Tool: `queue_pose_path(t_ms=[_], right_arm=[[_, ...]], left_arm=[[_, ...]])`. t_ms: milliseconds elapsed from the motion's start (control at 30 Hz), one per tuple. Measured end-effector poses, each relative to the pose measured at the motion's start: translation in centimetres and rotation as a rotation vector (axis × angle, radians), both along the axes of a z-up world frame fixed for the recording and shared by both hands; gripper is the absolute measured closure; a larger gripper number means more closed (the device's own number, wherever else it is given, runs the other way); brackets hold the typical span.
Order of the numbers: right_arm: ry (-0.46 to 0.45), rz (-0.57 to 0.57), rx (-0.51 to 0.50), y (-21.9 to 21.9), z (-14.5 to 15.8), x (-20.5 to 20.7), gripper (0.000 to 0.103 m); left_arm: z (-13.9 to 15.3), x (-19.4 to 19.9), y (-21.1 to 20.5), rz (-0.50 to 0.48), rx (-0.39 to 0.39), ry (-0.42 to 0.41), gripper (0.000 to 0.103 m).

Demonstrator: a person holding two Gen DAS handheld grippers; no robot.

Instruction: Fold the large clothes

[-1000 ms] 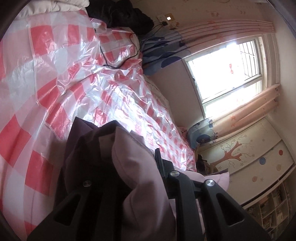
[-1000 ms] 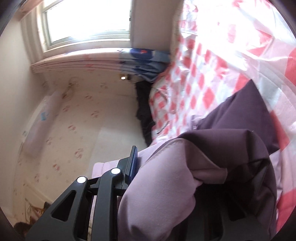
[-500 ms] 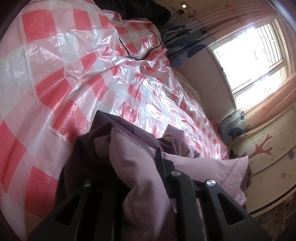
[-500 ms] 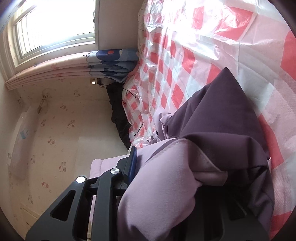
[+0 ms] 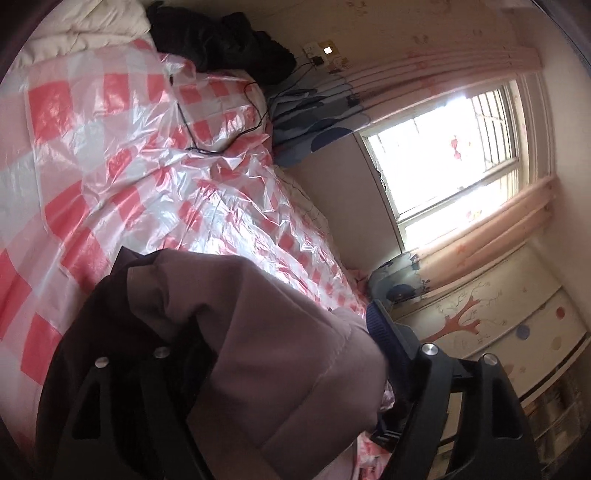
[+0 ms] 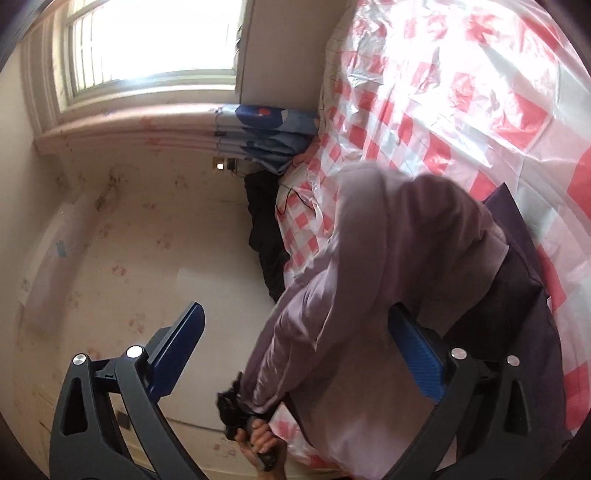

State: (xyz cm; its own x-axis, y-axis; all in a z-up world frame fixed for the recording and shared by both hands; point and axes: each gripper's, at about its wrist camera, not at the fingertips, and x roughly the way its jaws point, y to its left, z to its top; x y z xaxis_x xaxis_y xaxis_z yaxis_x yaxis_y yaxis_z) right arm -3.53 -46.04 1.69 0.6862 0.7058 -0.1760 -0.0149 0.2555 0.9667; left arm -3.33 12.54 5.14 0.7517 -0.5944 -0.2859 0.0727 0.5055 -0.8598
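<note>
A large mauve jacket (image 5: 280,350) with a dark purple lining (image 5: 110,332) lies bunched on the bed. In the left wrist view it bulges between the fingers of my left gripper (image 5: 266,325), whose jaws are opening. The blue right pad (image 5: 380,328) shows at the cloth's edge and the other finger is buried under the lining. In the right wrist view the same jacket (image 6: 399,258) drapes between the fingers of my right gripper (image 6: 299,339), whose jaws are opening wide. Its left pad (image 6: 181,343) stands free in the air and its right pad (image 6: 417,354) is beside the cloth.
A red-and-white checked plastic sheet (image 5: 129,177) covers the bed, with a black cable (image 5: 221,144) across it. Black clothes (image 5: 221,44) and a white quilt (image 5: 85,26) lie at the far end. A window (image 5: 454,155), curtains and a painted cabinet (image 5: 498,332) line the right. A person's hand (image 6: 258,446) shows low down.
Both grippers were shut on the jacket's folded edge and now stand spread apart. The cloth has slumped loose between the fingers, and both views have lifted a little.
</note>
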Motion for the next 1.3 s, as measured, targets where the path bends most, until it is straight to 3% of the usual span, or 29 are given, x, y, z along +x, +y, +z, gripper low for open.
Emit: queue_pose_path(t_ms=[67,133,200,267,333,433,533,633,733,867,1067,1167,1200,1300], right_arm=[[-0.009,0.038,-0.182,2.1,1.5,-0.8,0.007],[-0.016,0.092,-0.375,4.6,2.3,-1.3,0.007],[-0.008,0.146,-0.535,7.3,2.4,-1.3,0.007],[-0.007,0.190,-0.661,9.8,2.2,-1.2,0.007],[-0.024,0.196,-0.804,11.9,2.3,-1.1,0.007],[-0.021,0.187,-1.013,14.5,1.9,0.4,0.007],[-0.009,0.157,-1.170,16.5,0.6,2.9,0.007],[0.030,0.109,-1.249,16.6,-1.6,6.5,0.007],[0.129,0.089,-1.274,15.8,-4.8,11.0,0.007],[0.221,0.092,-1.137,13.2,-8.1,16.2,0.006],[0.266,0.142,-1.225,14.0,-7.8,17.7,0.006],[0.101,0.079,-1.305,15.6,-4.3,16.8,0.006],[0.092,0.069,-1.312,16.0,-3.6,17.0,0.006],[0.191,0.110,-1.235,14.9,-6.6,19.6,0.006]], left_arm=[[-0.7,0.1,0.4,-0.012,-0.088,0.003,0.012],[-2.3,1.0,1.7,0.017,-0.184,0.084,0.008],[-2.7,1.2,2.6,0.079,-0.151,0.136,0.008],[-0.9,0.6,2.4,0.101,-0.023,0.077,0.008],[1.5,-0.7,0.4,0.074,0.155,-0.026,0.007],[3.1,-1.6,-6.1,-0.095,0.517,-0.161,0.007],[1.5,-0.3,-11.9,-0.224,0.764,-0.187,0.007],[-0.7,2.9,-15.1,-0.258,0.899,-0.156,0.007],[-4.1,7.6,-16.4,-0.257,0.971,-0.048,0.008],[-7.0,11.5,-15.8,-0.236,0.936,0.038,0.008],[-9.4,12.5,-17.0,-0.250,0.972,0.114,0.007],[-9.3,12.0,-17.6,-0.251,1.003,0.116,0.007],[-9.3,12.0,-17.6,-0.251,1.001,0.115,0.007],[-9.0,11.9,-17.4,-0.250,0.985,0.110,0.007]])
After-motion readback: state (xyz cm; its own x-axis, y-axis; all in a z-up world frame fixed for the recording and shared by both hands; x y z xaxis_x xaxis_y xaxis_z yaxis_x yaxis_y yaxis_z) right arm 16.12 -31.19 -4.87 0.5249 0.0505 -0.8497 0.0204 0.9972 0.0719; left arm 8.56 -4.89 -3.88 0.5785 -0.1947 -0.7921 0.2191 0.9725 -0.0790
